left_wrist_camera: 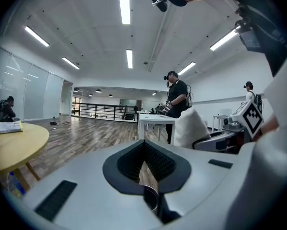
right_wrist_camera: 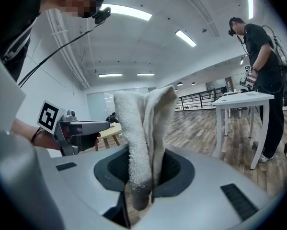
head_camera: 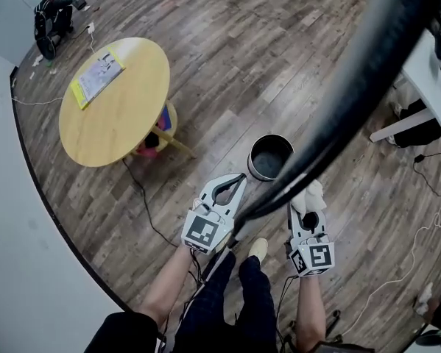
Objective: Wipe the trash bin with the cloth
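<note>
Trash bin: the round metal trash bin [head_camera: 257,172] stands upright on the wooden floor [head_camera: 227,50], mouth open to the top, just ahead of both grippers.
Bin contents: the inside looks dark grey down to the bottom; nothing in it can be made out.
Cloth: a white terry cloth [right_wrist_camera: 143,128] is off the bin, held up in the air to the bin's lower right in the head view. It is folded and stands up out of the jaws.
Right gripper: the right gripper [right_wrist_camera: 142,174] is pinching the cloth between its dark pads, with a short end hanging below them.
Left gripper: the left gripper [left_wrist_camera: 144,162] has its jaws pressed almost together with only a thin slit left and nothing between them. The bin's rim shows through that slit. In the head view its tips lie just beside the bin's near wall; contact cannot be told.
Person: bare forearms and dark trousers show below the grippers, with one light shoe [head_camera: 258,248] on the floor.
Round table: a yellow round table [head_camera: 124,116] stands well apart to the left, with a booklet [head_camera: 96,79] lying on top.
White table: a white table [right_wrist_camera: 239,99] stands to the right, with another person [right_wrist_camera: 263,56] beside it.
Foreground: a thick, blurred dark band [head_camera: 367,72] crosses the head view.
</note>
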The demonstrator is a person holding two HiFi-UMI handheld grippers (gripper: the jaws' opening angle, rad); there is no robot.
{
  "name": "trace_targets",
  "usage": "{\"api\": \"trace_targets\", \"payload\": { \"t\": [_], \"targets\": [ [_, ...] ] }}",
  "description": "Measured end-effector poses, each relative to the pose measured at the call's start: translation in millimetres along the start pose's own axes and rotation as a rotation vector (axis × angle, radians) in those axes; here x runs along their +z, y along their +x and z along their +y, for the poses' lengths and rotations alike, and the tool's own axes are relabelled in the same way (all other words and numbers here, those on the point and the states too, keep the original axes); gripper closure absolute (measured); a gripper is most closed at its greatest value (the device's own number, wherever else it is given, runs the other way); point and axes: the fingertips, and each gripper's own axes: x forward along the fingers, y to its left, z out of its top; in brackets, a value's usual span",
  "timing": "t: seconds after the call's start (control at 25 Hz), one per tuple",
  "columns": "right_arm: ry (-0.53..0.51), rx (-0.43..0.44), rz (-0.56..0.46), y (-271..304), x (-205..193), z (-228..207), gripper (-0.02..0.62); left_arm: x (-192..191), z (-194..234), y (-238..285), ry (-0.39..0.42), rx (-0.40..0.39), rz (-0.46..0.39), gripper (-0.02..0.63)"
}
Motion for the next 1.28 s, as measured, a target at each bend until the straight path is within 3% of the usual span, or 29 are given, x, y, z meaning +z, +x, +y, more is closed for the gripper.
{"api": "trace_targets", "payload": {
  "t": [0.36,0.64,0.84,1.08,1.28],
  "targets": [
    [-0.029,0.034,-0.013,50,-130,-33,0.5,-129,12,43,0.006,0.022,-0.03,0.611],
    [-0.058,0.069,-0.016,85,-248,-51,0.5,-245,14,72,-0.039,0.018,-0.051,0.611],
    [-0.069,0.096,-0.02,104,-329,-58,0.5,-324,10,83,-0.006,0.005,-0.044,0.611],
    [-0.074,0.111,-0.032,125,-396,-63,0.5,-395,16,90,0.006,0.006,-0.048,0.611],
    [-0.077,0.128,-0.038,135,-437,-55,0.5,-432,19,93,-0.013,0.024,-0.057,0.611]
  ]
}}
